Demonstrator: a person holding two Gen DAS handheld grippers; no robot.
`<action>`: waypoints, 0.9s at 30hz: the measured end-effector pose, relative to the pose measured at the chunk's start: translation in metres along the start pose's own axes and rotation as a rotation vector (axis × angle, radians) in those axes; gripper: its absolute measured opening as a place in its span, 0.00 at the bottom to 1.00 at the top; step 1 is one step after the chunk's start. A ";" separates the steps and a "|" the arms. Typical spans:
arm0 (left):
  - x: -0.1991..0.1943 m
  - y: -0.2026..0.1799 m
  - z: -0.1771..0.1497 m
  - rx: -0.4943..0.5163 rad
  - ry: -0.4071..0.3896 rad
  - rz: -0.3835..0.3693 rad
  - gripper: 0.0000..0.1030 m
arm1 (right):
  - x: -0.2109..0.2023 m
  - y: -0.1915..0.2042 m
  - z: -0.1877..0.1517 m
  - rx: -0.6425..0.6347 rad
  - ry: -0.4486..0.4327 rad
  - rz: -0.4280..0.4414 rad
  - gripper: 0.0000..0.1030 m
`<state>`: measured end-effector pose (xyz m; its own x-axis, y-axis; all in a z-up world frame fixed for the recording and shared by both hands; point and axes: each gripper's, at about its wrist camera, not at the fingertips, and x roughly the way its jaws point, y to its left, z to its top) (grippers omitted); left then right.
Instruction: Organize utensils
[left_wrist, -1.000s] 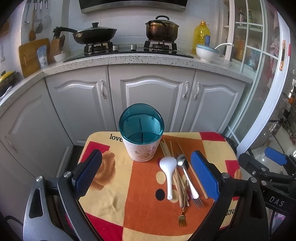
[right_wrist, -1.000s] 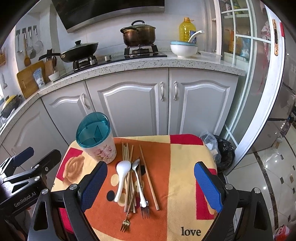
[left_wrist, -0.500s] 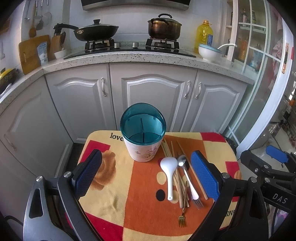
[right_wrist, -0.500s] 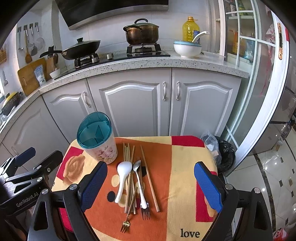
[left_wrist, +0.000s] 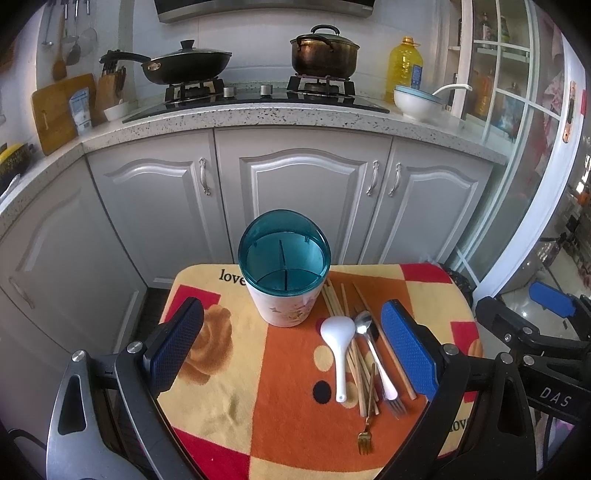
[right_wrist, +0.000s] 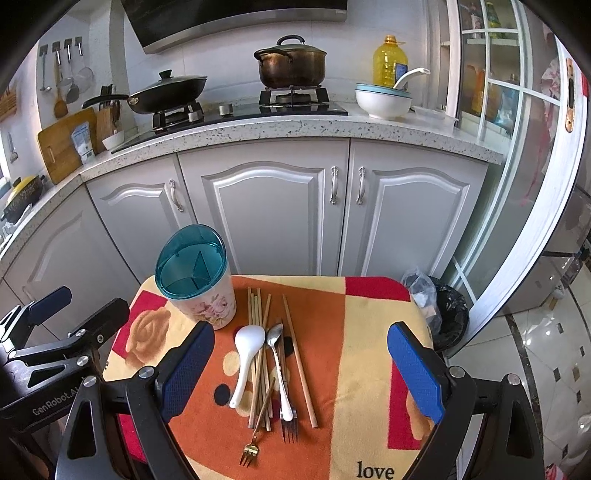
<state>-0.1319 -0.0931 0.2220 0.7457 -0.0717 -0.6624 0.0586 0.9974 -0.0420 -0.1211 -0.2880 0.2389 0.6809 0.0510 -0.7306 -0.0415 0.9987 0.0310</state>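
**Both grippers wide apart over a small cloth-covered table, utensils lying loose beside the holder**

A small table draped in an orange, yellow and red patterned cloth (left_wrist: 288, 373) stands in front of grey kitchen cabinet doors (left_wrist: 303, 206). Near the cloth's far edge sits a white floral utensil holder with a teal translucent divided rim (left_wrist: 283, 269), upright, its compartments holding nothing that can be seen.

Just right of the holder the utensils lie in one loose bundle, handles toward the cameras. A white ceramic soup spoon (left_wrist: 338, 345) lies on the left of the pile, its bowl close to the holder's base. Beside it is a shiny metal spoon (left_wrist: 373, 350), lying over a steel fork (right_wrist: 289, 428) whose tines point at the near edge. Several wooden chopsticks (right_wrist: 260, 332) run beneath and between them, with one lone chopstick (right_wrist: 299, 358) angled off on the right. A small gold-coloured fork (right_wrist: 255, 439) lies nearest the front edge.

The left gripper (left_wrist: 291, 347) hangs above the near half of the cloth, its blue-padded fingers (left_wrist: 173, 350) spread wide and holding nothing; the holder shows between them and the right pad stands over the bundle's right edge. The right gripper (right_wrist: 301, 373) likewise has its fingers (right_wrist: 413, 373) well apart and empty, with the whole bundle between them.

The right half of the cloth is bare. Beyond the table's far right corner stands a black-lined bin (right_wrist: 448, 314), close to the table edge.
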 end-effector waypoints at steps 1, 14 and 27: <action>0.000 0.000 0.001 -0.001 0.001 0.000 0.94 | 0.000 0.000 0.000 0.000 -0.001 0.000 0.91; 0.013 0.001 0.003 -0.004 0.025 -0.011 0.94 | 0.010 -0.002 0.000 0.002 0.025 0.004 0.91; 0.035 0.006 -0.008 -0.022 0.083 -0.048 0.95 | 0.023 -0.004 -0.002 0.002 0.057 0.004 0.91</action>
<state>-0.1107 -0.0896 0.1920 0.6848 -0.1199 -0.7188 0.0778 0.9928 -0.0915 -0.1065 -0.2904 0.2204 0.6382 0.0541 -0.7680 -0.0426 0.9985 0.0349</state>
